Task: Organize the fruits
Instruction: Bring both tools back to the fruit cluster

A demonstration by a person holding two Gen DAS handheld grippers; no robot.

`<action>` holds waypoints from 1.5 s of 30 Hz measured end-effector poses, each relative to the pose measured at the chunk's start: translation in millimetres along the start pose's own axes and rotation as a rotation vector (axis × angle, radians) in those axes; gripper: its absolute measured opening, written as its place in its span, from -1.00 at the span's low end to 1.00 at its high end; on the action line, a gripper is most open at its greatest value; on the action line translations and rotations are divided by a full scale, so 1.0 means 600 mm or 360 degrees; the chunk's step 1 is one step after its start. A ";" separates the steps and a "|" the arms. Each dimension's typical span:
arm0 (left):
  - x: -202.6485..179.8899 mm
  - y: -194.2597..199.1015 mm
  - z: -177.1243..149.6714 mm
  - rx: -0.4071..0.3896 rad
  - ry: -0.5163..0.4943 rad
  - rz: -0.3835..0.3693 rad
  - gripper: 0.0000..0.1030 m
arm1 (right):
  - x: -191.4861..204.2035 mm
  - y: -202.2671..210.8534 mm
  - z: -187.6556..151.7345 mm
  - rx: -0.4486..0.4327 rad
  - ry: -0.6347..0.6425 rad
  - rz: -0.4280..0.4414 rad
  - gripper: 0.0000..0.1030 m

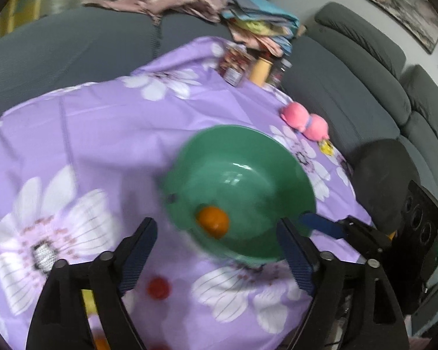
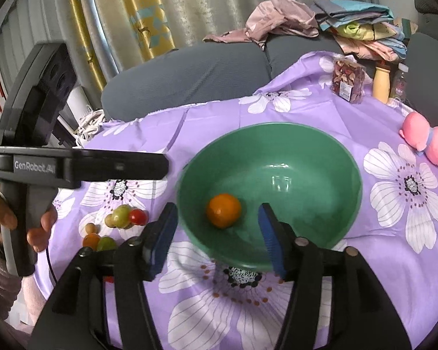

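Left gripper (image 1: 216, 233): jaws wide apart, nothing between the pads; it sits above the near rim of the bowl.
Right gripper (image 2: 217, 218): jaws apart, holding nothing; its left finger is outside the bowl's rim, its right finger over the inside.
Bowl (image 2: 306, 151): green, upright on the purple flowered cloth (image 2: 394, 248), just ahead of both grippers.
Orange (image 2: 223, 210): lies loose on the bowl's floor, between the right gripper's fingers in that view, touching neither pad.
Small fruits (image 2: 125, 217): a cluster on the cloth, left of the right gripper, outside the bowl.
Pink toy (image 2: 426, 141): far right, well apart.
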State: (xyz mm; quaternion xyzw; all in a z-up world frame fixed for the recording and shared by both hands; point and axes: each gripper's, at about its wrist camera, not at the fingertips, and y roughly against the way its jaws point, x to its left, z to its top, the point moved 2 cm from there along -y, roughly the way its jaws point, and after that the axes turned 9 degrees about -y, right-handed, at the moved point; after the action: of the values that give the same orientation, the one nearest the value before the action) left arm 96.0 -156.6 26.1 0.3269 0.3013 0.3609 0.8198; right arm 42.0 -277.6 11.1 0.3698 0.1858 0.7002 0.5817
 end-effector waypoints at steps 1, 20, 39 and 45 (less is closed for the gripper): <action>0.008 0.011 -0.005 -0.0013 0.0020 0.0019 0.69 | 0.001 0.005 -0.001 -0.0008 0.0000 0.0000 0.19; 0.152 0.134 -0.200 -0.0047 0.0468 0.0286 0.71 | 0.070 0.008 -0.041 0.0102 0.0098 0.0048 0.28; 0.166 0.148 -0.292 -0.0021 0.0569 0.0099 0.71 | 0.192 -0.061 -0.108 0.0412 0.0332 0.0211 0.28; 0.126 0.130 -0.292 0.0040 0.0444 -0.0008 0.71 | 0.210 -0.082 -0.128 0.0514 0.0385 0.0233 0.25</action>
State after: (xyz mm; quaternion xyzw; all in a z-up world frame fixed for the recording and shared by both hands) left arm -20.6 0.2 -40.6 0.2831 0.4177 0.3969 0.7667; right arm 12.8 -132.0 -35.2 0.3840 0.3365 0.7411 0.4360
